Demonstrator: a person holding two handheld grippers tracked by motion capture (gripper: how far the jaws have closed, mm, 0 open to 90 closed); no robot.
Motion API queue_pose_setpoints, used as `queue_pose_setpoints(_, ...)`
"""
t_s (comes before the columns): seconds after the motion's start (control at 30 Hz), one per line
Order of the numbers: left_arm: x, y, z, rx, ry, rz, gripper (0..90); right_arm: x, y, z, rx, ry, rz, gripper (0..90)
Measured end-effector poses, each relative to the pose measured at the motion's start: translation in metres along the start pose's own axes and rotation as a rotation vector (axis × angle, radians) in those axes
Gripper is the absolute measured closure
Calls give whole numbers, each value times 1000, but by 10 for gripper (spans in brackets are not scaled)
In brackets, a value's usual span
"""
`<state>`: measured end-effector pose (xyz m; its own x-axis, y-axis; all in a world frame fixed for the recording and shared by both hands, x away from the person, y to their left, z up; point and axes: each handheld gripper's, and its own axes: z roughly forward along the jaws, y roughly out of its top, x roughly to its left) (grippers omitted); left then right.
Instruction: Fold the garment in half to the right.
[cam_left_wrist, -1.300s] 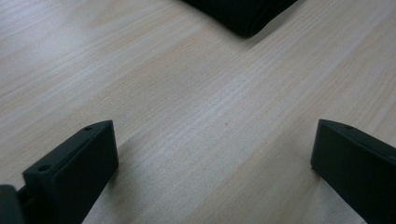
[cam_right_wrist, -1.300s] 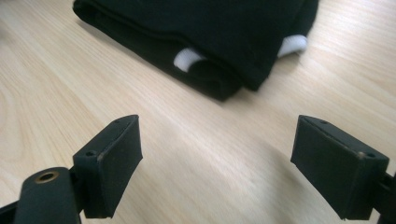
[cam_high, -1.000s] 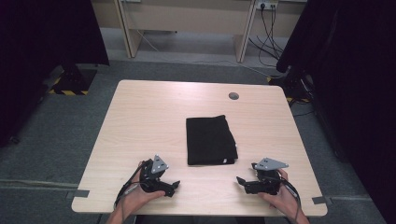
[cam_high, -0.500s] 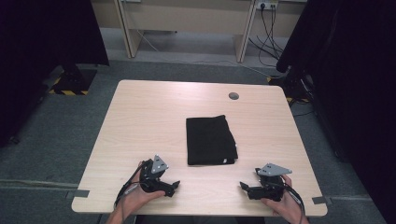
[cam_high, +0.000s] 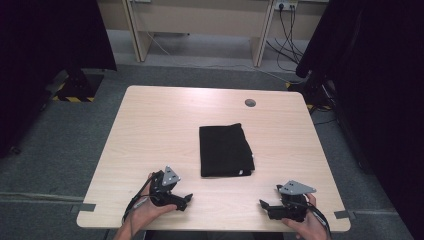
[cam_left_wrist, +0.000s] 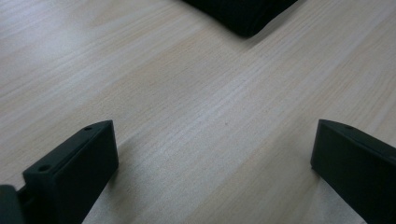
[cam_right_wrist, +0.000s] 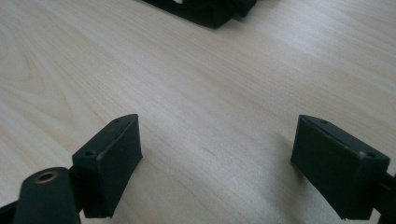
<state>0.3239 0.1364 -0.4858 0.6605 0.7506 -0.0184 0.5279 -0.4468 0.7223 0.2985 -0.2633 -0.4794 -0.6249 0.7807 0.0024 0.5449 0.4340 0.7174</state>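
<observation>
Cloth (cam_high: 224, 150) is the thing in work here: a black piece, folded into a flat rectangle, lying in the middle of the wooden table (cam_high: 165, 125), a little to the right of centre. A small white tag shows at its near right corner, so the folded edges seem to face the person. It lies alone, well apart from both tools, probably so that each side can be reached freely.

The left gripper (cam_high: 176, 201) rests near the near edge of the table, to the left of the cloth, and its jaws stand wide apart with nothing between them. In the left gripper view the bare wood lies between the two black jaws, and a corner of the cloth (cam_left_wrist: 243, 14) is far ahead. The right gripper (cam_high: 266, 207) rests at the near right, also released and empty; the right gripper view shows the cloth's near edge (cam_right_wrist: 201, 11) ahead of it.

Both tools are turned inward, toward the cloth, and held low over the table. I judge this is a ready position for reaching to its two near corners.

A small round grey cap (cam_high: 250, 103) sits at the far side of the table.
</observation>
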Motion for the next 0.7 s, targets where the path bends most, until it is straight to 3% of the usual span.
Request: queue_pose_setpoints(0.7, 0, 0, 0, 0, 0, 0, 0, 5, -20, -15, -43, -10, 9, 159)
